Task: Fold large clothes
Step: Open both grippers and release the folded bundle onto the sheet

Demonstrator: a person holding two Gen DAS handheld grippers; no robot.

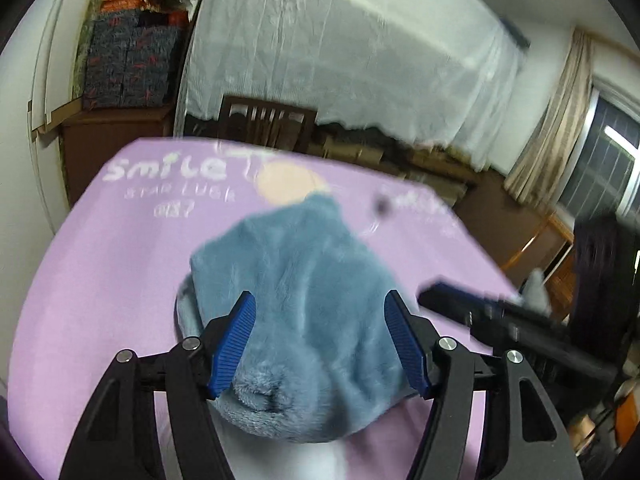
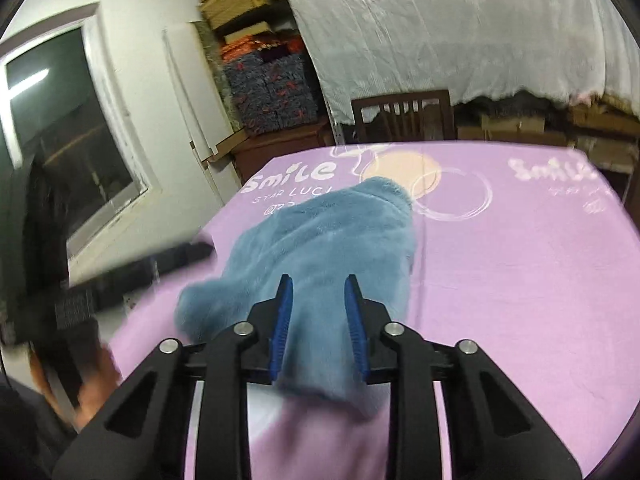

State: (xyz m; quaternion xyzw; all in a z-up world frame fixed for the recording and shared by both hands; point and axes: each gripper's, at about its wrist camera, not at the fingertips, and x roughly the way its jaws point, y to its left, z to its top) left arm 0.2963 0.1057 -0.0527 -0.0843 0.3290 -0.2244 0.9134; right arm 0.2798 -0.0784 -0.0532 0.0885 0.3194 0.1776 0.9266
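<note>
A fluffy blue-grey garment [image 1: 304,304] lies bunched on a purple blanket [image 1: 104,272] that covers the table. My left gripper [image 1: 320,320] is open, its blue pads on either side of the garment's near part, above it. In the right wrist view the garment [image 2: 320,240] stretches away from me across the blanket [image 2: 520,280]. My right gripper [image 2: 318,304] is open with a narrower gap, over the garment's near end. The right gripper also shows in the left wrist view [image 1: 500,316], to the right. The left gripper also shows blurred in the right wrist view [image 2: 120,280], at the left.
A dark wooden chair [image 2: 404,116] stands behind the table's far edge. A white sheet [image 1: 352,48] hangs over shelves beyond it. Stacked patterned boxes [image 1: 128,64] sit on a brown cabinet at the back left. A curtained window [image 1: 600,160] is at the right.
</note>
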